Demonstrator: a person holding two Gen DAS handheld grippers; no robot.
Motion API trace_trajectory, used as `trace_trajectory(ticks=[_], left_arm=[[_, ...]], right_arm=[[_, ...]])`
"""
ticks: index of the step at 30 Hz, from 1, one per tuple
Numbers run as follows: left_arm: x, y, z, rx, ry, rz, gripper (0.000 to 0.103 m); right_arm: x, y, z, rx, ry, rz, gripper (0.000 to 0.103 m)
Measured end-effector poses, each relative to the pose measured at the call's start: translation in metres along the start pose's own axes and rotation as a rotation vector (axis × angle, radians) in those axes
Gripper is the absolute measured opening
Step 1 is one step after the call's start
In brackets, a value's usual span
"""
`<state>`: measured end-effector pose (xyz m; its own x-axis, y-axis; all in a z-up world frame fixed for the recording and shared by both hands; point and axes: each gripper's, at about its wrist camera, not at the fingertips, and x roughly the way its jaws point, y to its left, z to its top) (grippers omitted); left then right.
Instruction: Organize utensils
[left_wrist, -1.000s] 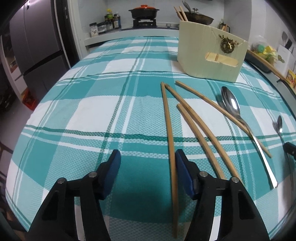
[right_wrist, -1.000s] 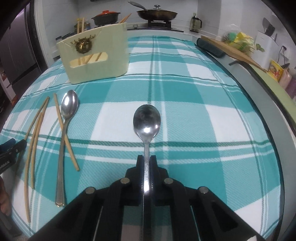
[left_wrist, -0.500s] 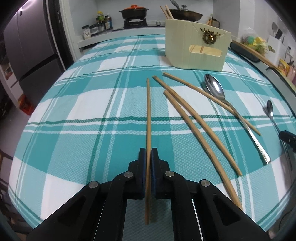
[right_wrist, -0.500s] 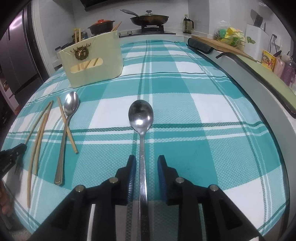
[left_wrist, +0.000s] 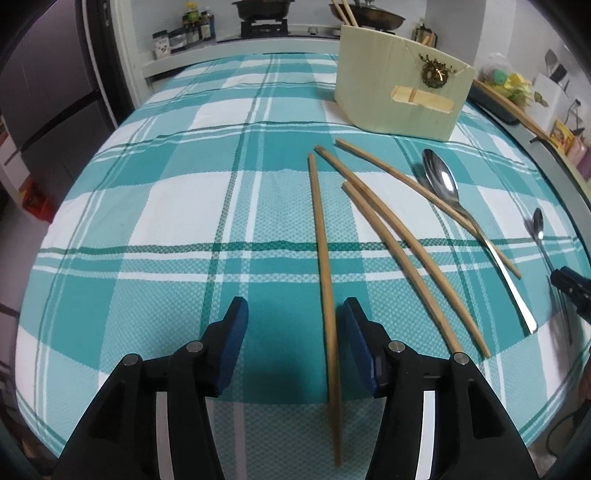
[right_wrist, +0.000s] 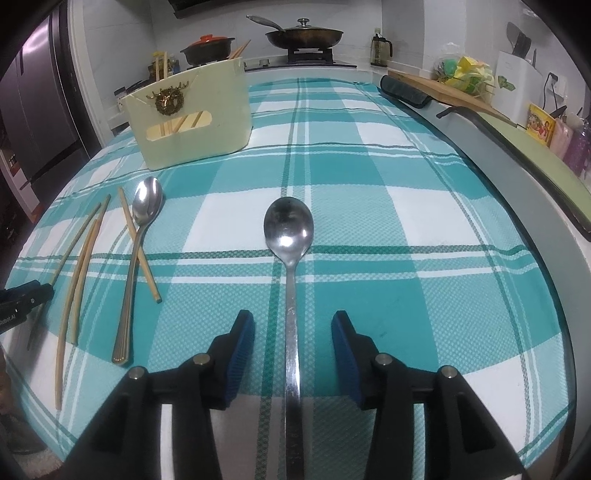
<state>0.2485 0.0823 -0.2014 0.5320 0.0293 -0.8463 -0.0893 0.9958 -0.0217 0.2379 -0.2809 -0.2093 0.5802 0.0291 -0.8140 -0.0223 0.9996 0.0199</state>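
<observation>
My left gripper (left_wrist: 291, 328) jaws are opening; a chopstick (left_wrist: 325, 266) lies between them, unpinched, close to one pad. Right gripper (right_wrist: 293, 336) jaws are opening around the spoon (right_wrist: 290, 258), pads clear.

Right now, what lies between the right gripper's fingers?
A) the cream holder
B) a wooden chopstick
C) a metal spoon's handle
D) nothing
C: in the right wrist view the metal spoon runs between the opening jaws of the right gripper, its handle lying on the cloth, neither pad touching it.
</observation>
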Motion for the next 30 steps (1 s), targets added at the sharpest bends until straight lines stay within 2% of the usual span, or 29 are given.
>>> trace_trajectory(ticks=[5,8,17,22,30], left_arm=[[0.011,0.004,0.018,0.025,0.020,-0.009,0.058],[0.018,0.004,0.024,0.039,0.025,-0.018,0.064],[0.031,0.003,0.040,0.071,0.021,-0.010,0.072],[0.037,0.003,0.049,0.076,0.010,-0.014,0.072],[0.050,0.006,0.065,0.076,-0.002,-0.026,0.072]], right_arm=[[0.003,-0.008,0.009,0.012,0.008,0.011,0.045],[0.004,-0.009,0.015,0.018,0.008,0.029,0.045],[0.023,0.007,0.029,-0.065,0.042,0.015,0.045],[0.028,0.013,0.031,-0.097,0.031,-0.001,0.053],[0.034,0.007,0.040,-0.093,0.028,0.008,0.053]])
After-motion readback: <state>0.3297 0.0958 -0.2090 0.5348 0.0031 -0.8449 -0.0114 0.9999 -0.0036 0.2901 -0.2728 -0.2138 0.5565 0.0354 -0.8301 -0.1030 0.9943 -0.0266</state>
